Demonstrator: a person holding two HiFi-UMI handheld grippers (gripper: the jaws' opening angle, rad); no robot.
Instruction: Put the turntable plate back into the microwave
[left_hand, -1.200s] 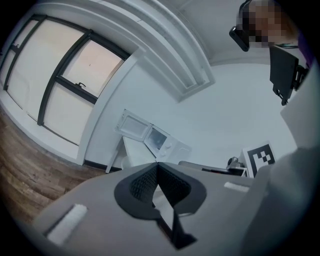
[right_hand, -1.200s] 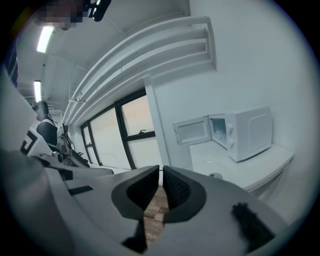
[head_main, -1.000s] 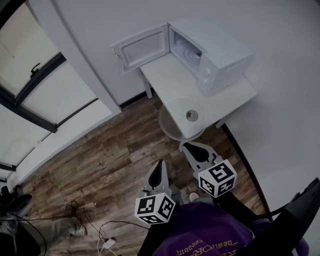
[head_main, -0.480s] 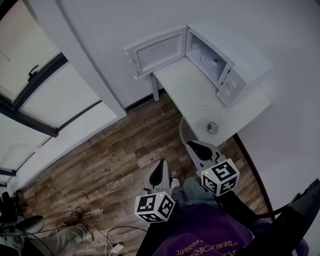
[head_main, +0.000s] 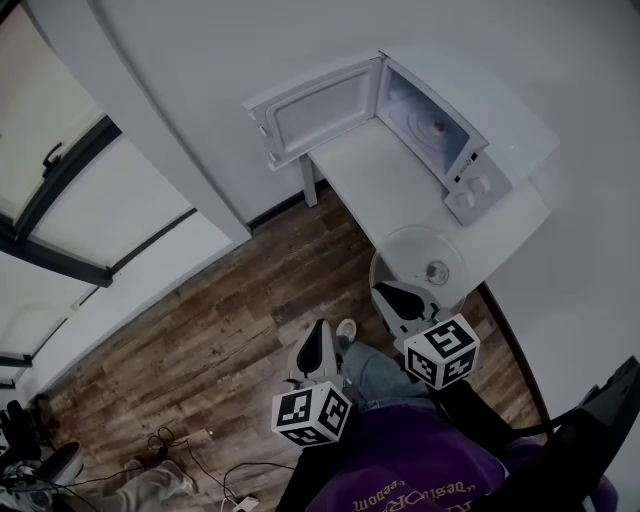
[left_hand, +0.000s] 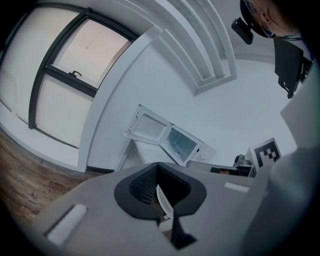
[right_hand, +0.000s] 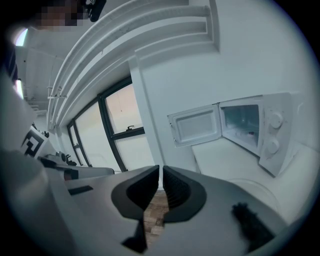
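- Two grippers, both pressed closed and carrying nothing, lead you toward the white table (head_main: 385, 175). Only floorboards show through the hairline between the right gripper's (head_main: 393, 292) jaws, and the left gripper (head_main: 322, 336) grasps nothing either.
- The glass turntable plate (head_main: 422, 256) lies flat at the table's near end, and its near-left rim seems to overhang the edge. It is not yet in the microwave (head_main: 490, 100), which stands at the far end with its door (head_main: 318, 115) swung open to the left.
- The plate sits just beyond your right gripper's tips and slightly to their right. Your left gripper hangs farther left, over the wooden floor (head_main: 220, 330), so the right is plainly nearer. The plate is round and has no long axis; the overhanging rim looks the likeliest purchase.
- Compared with a second ago, you have closed on the table. The plate, then well clear of the right gripper, is now near it. The plate keeps its spot on the table, and both grippers remain closed.
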